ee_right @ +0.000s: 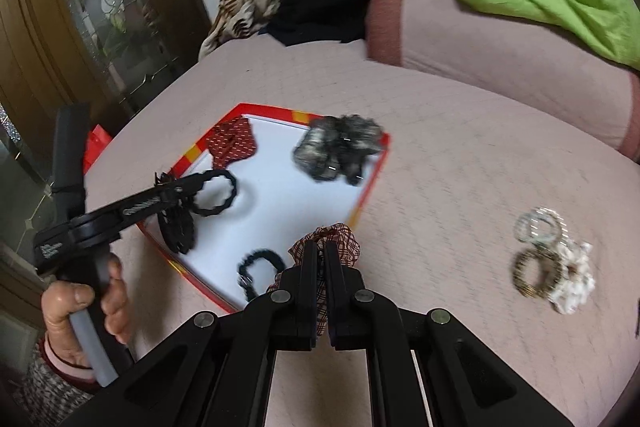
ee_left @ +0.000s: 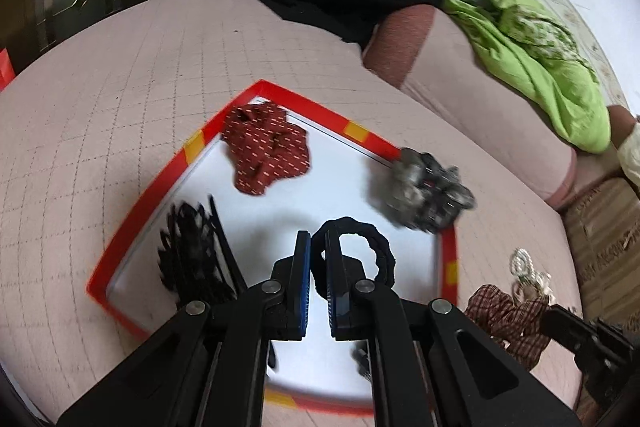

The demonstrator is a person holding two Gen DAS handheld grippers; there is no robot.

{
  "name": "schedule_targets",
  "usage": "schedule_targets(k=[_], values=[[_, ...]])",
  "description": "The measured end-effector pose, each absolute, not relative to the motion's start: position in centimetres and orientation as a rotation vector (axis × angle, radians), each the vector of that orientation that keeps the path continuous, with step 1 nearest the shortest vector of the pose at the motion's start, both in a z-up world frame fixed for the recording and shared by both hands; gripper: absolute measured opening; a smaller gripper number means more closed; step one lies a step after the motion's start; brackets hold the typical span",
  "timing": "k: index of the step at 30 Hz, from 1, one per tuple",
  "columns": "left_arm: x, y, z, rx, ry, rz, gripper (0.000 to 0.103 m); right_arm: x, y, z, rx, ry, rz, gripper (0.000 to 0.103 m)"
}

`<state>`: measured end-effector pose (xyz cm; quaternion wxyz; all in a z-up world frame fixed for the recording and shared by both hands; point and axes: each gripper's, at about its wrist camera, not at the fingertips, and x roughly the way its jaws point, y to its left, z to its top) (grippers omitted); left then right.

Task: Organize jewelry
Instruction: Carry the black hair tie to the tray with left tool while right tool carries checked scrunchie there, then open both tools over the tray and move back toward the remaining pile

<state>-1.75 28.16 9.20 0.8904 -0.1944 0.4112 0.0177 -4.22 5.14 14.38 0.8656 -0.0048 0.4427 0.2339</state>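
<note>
The left gripper is clamped on a black ruffled hair tie, holding it over the white inside of a red-rimmed tray that lies on a pink quilted bed cover. The right gripper is clamped on a brown checked fabric scrunchie, above the tray's near right corner. In the tray, a dark red dotted scrunchie lies at the far left corner, a grey furry scrunchie on the far right rim, a black toothed hair clip by the left edge, and a second black hair tie near the front edge. On the bed cover, well right of the tray, lie clear beaded bracelets, a dark gold beaded ring and a white frilly scrunchie. A hand grips the left gripper's handle.
</note>
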Motion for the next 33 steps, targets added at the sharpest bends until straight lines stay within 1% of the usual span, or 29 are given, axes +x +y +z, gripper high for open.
schedule_targets(k=[8,12,16,18,19,20,21,22,23,24,28,30,33], values=[[-0.1,31.0,7.1,-0.390,0.929,0.162,0.007,-0.5,10.4,13.3,0.074,0.957,0.566,0.004],[0.0,31.4,6.9,-0.340,0.924,0.201,0.007,0.4,12.8,10.6,0.060,1.006,0.575,0.005],[0.1,31.6,6.9,-0.351,0.918,0.184,0.007,0.2,13.6,8.3,0.019,1.041,0.556,0.005],[0.0,31.6,6.9,-0.361,0.914,0.173,0.008,0.1,13.7,7.7,-0.009,1.049,0.530,0.006],[-0.1,31.5,7.0,-0.368,0.903,0.157,0.011,0.2,13.5,7.6,-0.014,1.056,0.517,0.006],[-0.1,31.4,7.0,-0.368,0.897,0.152,0.018,0.2,13.1,7.7,-0.002,1.060,0.518,0.011],[-0.2,31.4,7.1,-0.368,0.894,0.149,0.022,0.0,12.6,8.1,0.015,1.050,0.524,0.020],[-0.4,31.3,7.3,-0.378,0.887,0.133,0.027,-0.2,12.0,8.5,0.015,1.038,0.514,0.026],[-0.6,31.1,7.5,-0.387,0.872,0.112,0.029,-0.5,11.6,8.8,0.012,1.023,0.508,0.033],[-1.0,31.0,7.8,-0.390,0.856,0.096,0.030,-0.8,11.1,9.3,0.013,1.010,0.505,0.036],[-2.7,29.9,9.2,-0.360,0.779,0.072,0.043,-2.9,8.3,10.9,0.017,0.969,0.490,0.039],[-3.5,29.4,9.6,-0.342,0.753,0.072,0.044,-4.2,6.4,11.2,0.023,0.957,0.471,0.042],[-4.9,28.4,10.2,-0.317,0.729,0.064,0.044,-6.2,2.6,10.9,0.044,0.963,0.427,0.042]])
